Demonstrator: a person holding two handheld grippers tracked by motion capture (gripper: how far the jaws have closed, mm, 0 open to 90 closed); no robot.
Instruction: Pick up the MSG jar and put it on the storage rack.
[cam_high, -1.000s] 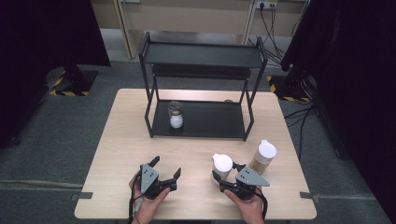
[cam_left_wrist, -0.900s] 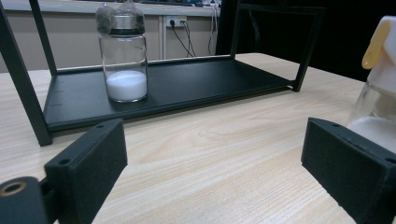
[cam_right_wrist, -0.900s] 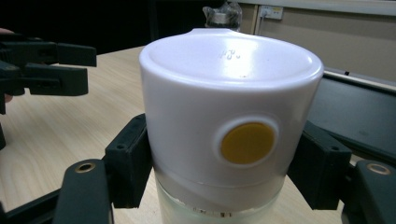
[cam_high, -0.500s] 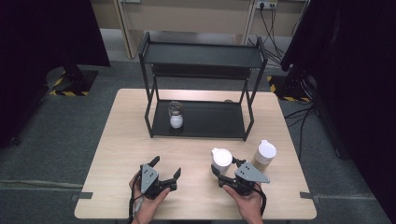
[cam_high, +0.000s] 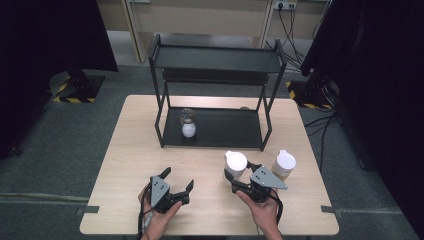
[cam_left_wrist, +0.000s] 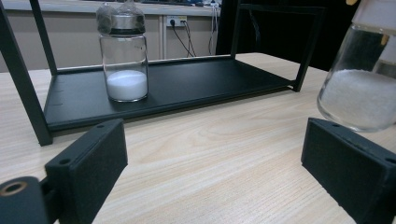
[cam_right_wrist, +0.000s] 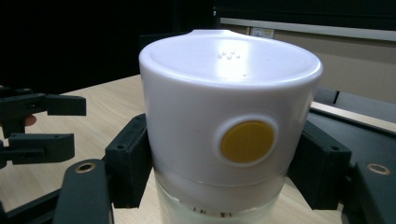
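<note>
My right gripper (cam_high: 239, 172) is shut on a glass jar with a white lid (cam_high: 235, 161) and holds it just above the table, right of centre. In the right gripper view the lid (cam_right_wrist: 231, 116) bears a yellow dot, and the black pads (cam_right_wrist: 128, 163) press on both sides below it. The jar holds white grains (cam_left_wrist: 357, 95). My left gripper (cam_high: 178, 178) rests open near the front edge, with nothing between its wide jaws (cam_left_wrist: 215, 172). A small glass jar (cam_high: 188, 123) with white powder (cam_left_wrist: 125, 85) stands on the lower shelf of a black rack (cam_high: 215, 135).
A second white-lidded jar (cam_high: 283, 164) stands on the table just right of the held one. The rack's upper shelf (cam_high: 215, 59) sits over the lower one, with posts (cam_left_wrist: 18, 79) at the corners. The left gripper (cam_right_wrist: 37, 126) lies to the held jar's left.
The right gripper has lifted the white-lidded jar a little and carried it slightly away from the second jar. The left gripper has stayed put.
</note>
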